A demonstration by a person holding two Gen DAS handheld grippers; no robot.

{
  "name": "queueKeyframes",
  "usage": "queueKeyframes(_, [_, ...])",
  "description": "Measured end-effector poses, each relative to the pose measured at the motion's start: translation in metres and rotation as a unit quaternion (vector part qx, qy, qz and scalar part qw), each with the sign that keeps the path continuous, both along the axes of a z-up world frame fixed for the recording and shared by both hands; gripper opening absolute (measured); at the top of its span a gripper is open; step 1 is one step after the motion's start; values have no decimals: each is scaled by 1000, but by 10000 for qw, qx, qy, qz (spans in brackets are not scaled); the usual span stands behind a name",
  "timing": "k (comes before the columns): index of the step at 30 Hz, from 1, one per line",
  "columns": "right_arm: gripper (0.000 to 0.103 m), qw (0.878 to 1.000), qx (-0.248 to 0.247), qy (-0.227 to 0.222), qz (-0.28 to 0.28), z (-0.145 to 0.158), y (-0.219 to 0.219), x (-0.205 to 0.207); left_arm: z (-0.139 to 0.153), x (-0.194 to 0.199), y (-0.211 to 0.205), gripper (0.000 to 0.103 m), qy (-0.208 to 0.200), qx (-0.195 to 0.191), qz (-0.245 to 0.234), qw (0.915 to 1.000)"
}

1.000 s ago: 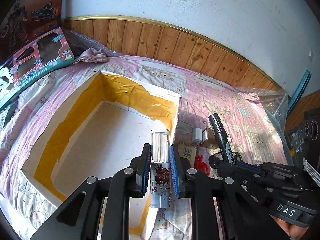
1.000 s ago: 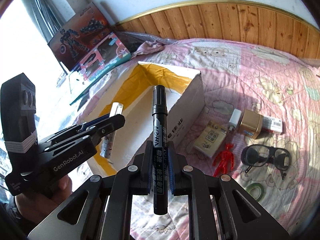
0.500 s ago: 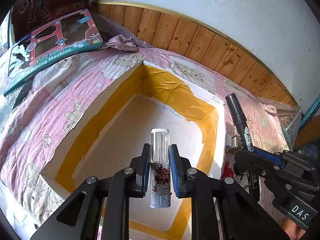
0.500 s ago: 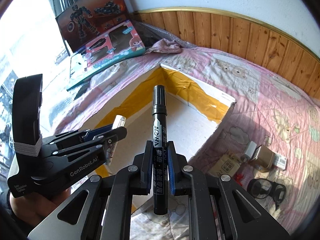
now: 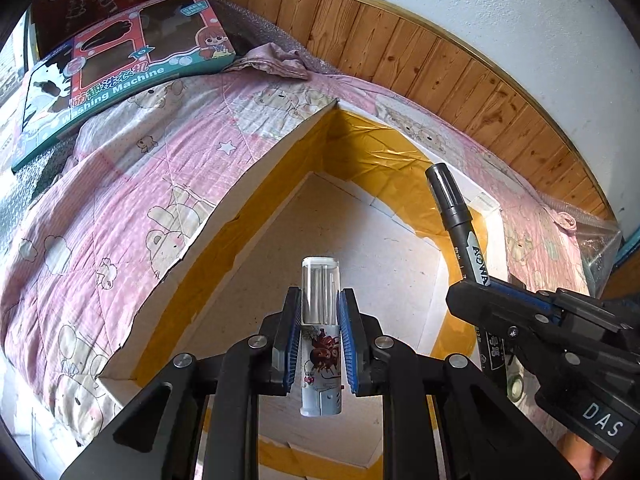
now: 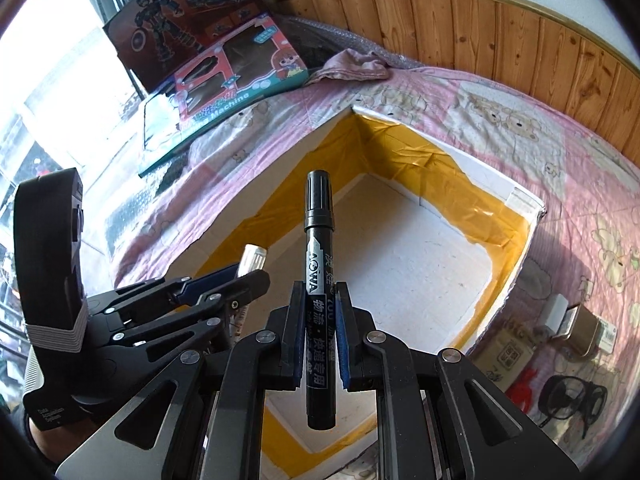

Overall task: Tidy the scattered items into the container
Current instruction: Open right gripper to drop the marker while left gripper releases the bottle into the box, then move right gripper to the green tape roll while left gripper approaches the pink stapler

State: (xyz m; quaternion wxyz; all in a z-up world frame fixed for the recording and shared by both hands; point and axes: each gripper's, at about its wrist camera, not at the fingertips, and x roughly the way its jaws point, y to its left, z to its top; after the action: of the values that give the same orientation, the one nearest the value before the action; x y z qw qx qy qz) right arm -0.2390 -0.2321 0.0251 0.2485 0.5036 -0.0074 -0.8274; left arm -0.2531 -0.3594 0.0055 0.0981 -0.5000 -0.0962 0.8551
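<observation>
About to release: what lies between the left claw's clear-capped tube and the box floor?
Nothing: in the left wrist view, the clear-capped printed tube in the left claw hangs over the bare white floor of the yellow-taped white box.

- The left wrist view looks forward along the left gripper (image 5: 319, 336) and down, close above the white foam box (image 5: 360, 248) on the bed (image 5: 120, 184), facing the wood-panelled wall (image 5: 460, 68).
- The right wrist view looks along the right gripper (image 6: 319, 332) from just beside it, likewise close over the box (image 6: 400, 248) and tilted down, facing the same wall (image 6: 460, 12) and, at its left, a bright window (image 6: 52, 92).
- Both views share the box interior, the pink bedspread, the toy washing-machine carton (image 5: 120, 64) (image 6: 236, 80) and the panelling.
- Each camera catches the other gripper: the right one at the left view's right edge, the left one at the right view's left edge.
</observation>
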Motion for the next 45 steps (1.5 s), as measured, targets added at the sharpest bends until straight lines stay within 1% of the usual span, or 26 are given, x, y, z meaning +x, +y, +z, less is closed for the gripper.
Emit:
queueKeyframes(2, [18,10000,37,-45,-19,-7,1,-4,-4,-4,3,22,-70,-89,-93,9999])
queueKeyframes(3, [21,9999,39,-62,-72,-11,4,-6,-7,-6,4,25,-122,-116,-122,9998])
queueKeyframes(4, [29,9999,16,-75,-134,-13,7,-6,-9,-8,4,33,-151,-149,-104,9997])
queueKeyframes(5, [30,9998,-19,-96,-189,-15,11,-6,-10,-8,3,37,-145,-180,-85,9997])
queueKeyframes(6, [30,9996,-75,-108,-249,-16,16,-5,-10,-7,2,39,-121,-206,-73,9997])
queueKeyframes(10, [30,9981,-447,-33,-420,-7,35,8,-6,-1,-5,39,-51,-99,11,9999])
queueKeyframes(13, [30,9969,-668,125,-391,4,42,27,1,7,-8,39,65,-68,49,9999])
queueKeyframes(17, [30,9945,-954,382,-200,20,46,59,17,23,-8,39,334,-35,69,9994])
queueKeyframes(21, [30,9920,-1134,524,-165,26,51,85,34,43,2,39,620,-72,-37,9980])
queueKeyframes(27, [30,9875,-1438,514,-396,22,74,114,51,78,26,39,912,-198,-284,9952])
queueKeyframes(33, [30,9820,-1674,538,-696,17,109,143,60,113,58,39,1094,-223,-672,9915])
queueKeyframes(39, [30,9765,-1834,550,-994,7,144,169,58,137,90,39,1042,-190,-1045,9889])
queueKeyframes(45, [30,9709,-1864,540,-1406,-7,185,195,50,162,125,39,981,-292,-1424,9845])
